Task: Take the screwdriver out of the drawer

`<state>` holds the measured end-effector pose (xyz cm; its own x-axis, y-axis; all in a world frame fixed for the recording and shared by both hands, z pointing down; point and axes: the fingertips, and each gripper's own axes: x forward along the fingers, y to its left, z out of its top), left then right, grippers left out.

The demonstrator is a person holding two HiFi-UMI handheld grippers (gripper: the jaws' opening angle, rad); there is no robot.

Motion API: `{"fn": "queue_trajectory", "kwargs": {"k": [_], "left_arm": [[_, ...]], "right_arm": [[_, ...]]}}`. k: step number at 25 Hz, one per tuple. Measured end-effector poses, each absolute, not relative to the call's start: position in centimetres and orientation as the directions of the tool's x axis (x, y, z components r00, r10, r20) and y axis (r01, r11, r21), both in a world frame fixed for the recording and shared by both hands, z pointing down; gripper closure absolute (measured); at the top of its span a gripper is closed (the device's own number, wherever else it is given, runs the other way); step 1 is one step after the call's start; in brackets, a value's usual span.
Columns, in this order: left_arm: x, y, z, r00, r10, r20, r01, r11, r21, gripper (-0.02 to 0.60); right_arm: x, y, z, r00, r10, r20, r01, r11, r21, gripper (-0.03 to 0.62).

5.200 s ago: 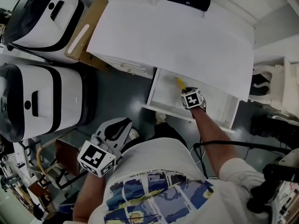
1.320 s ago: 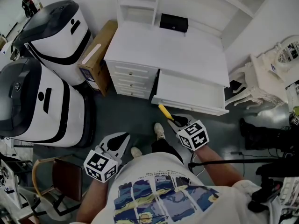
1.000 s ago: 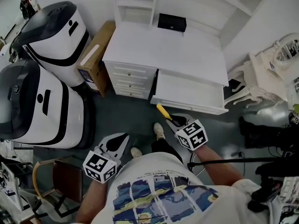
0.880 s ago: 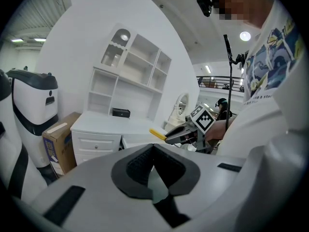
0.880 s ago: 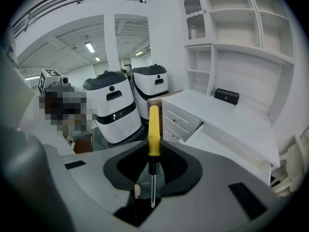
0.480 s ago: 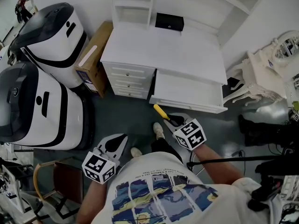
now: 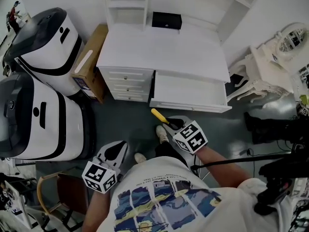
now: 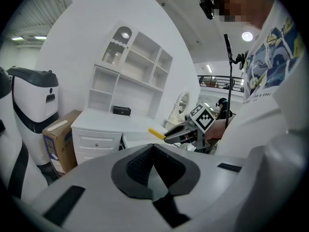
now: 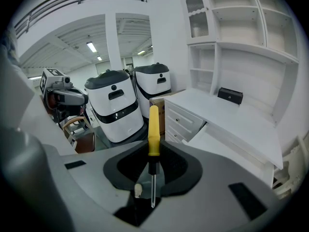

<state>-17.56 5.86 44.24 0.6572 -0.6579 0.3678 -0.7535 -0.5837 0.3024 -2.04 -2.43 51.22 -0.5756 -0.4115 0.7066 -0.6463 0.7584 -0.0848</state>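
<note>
Screwdriver [image 7: 158,115] out of the drawer [image 7: 188,90], clamped by its metal shaft in the right gripper [image 7: 171,123]. Yellow handle projecting past the jaw tips, up and to the left in the head view, over the grey floor just in front of the drawer.

Far left: two large white-and-black machines [image 7: 34,115], side by side. Next to them, cardboard box [image 7: 89,62] standing against the left side of the white desk [image 7: 164,50].

Lower left: left gripper [image 7: 120,148] held close to the person's body, well apart from the desk. Jaws together, nothing between them, as confirmed in the left gripper view [image 8: 153,146].

Centre: desk with three small drawer fronts on its left part, small black box [image 7: 166,20] on the top at the back, open shelving above. Drawer pulled out under the right part of the desk.

Right of centre: right gripper closed on the screwdriver, marker cube toward the person. In the right gripper view [image 9: 152,153], shaft tip toward the camera, handle [image 9: 153,129] pointing away.

Far right: ornate white chair [image 7: 256,83] beside the desk.
</note>
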Motion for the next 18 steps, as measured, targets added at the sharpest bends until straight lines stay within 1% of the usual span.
{"fn": "queue_trajectory", "kwargs": {"k": [18], "left_arm": [[-16.7, 3.3, 44.1, 0.676, -0.634, 0.376, -0.737, -0.600, 0.312, 0.568]], "right_arm": [[-1.8, -4.0, 51.6, -0.580, -0.404, 0.708, -0.652, 0.751, -0.105, 0.500]]}}
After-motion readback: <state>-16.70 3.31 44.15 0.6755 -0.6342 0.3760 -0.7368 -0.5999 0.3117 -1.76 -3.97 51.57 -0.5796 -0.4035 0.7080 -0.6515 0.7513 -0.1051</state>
